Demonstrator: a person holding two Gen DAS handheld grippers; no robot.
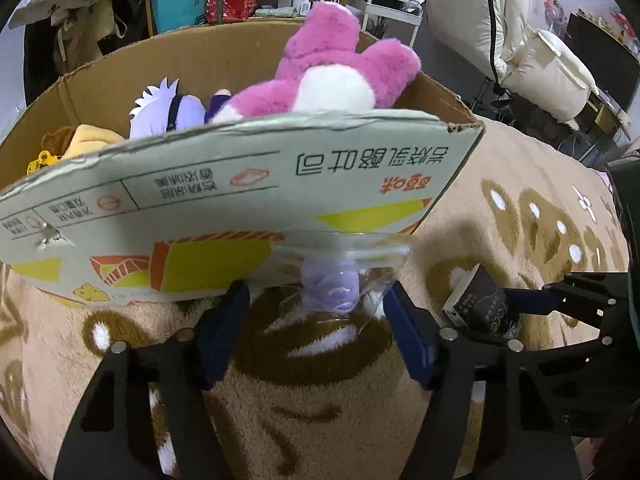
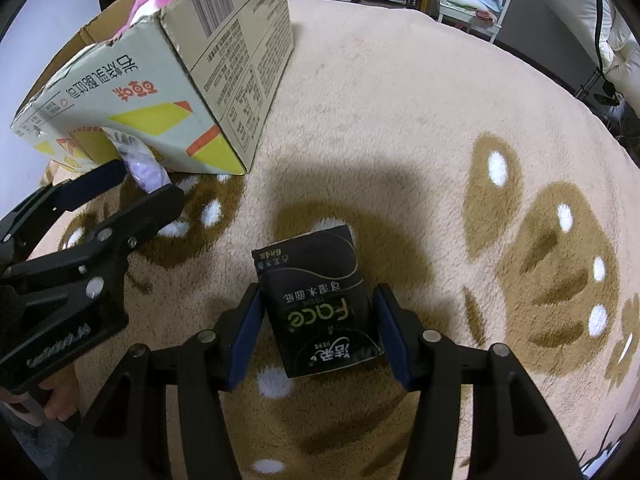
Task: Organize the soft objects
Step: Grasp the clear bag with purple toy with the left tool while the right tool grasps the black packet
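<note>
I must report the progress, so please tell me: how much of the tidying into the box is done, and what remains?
Done: the pink plush, a pale purple doll and a yellow toy lie in the box. In hand: the left claw brackets a bagged purple toy by the box; the right claw grips the tissue pack on the blanket. Left: both must still go in.

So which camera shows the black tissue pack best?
The right wrist view: the black tissue pack lies face-up between the right gripper's fingers, label readable. The left wrist view catches only a corner of it.
</note>
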